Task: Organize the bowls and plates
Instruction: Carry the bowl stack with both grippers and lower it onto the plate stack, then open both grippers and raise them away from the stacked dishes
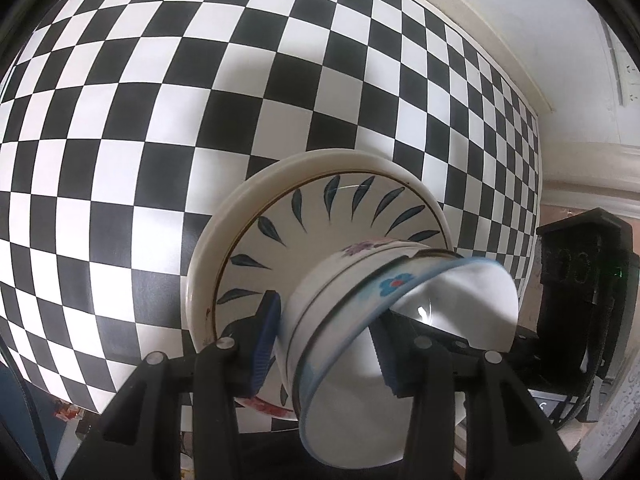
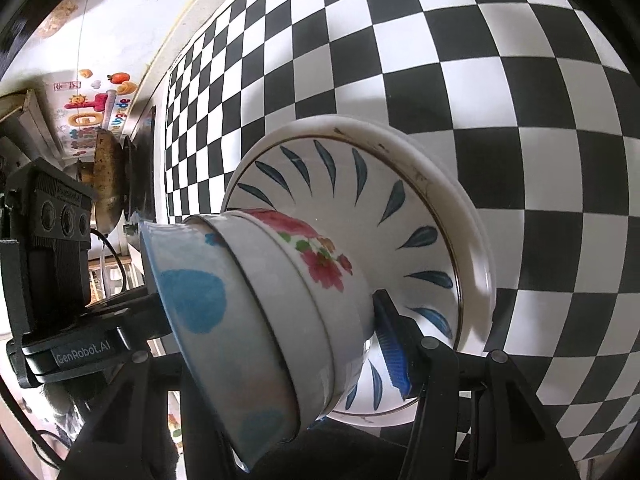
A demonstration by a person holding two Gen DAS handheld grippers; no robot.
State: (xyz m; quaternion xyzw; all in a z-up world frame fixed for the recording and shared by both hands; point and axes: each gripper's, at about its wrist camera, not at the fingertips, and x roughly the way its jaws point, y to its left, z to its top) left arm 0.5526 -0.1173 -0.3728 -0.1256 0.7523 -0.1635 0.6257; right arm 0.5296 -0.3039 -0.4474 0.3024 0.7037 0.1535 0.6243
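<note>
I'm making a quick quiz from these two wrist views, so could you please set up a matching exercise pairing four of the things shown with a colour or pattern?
Things:
1. top bowl
2. second bowl
3. leaf plate
4. tabletop

Patterns:
A. black and white squares
B. red flowers with green leaves
C. dark blue-green leaf strokes inside a thin gold line
D. light blue rim and blue patches

Pairs: 1-D, 2-B, 3-C, 4-A
</note>
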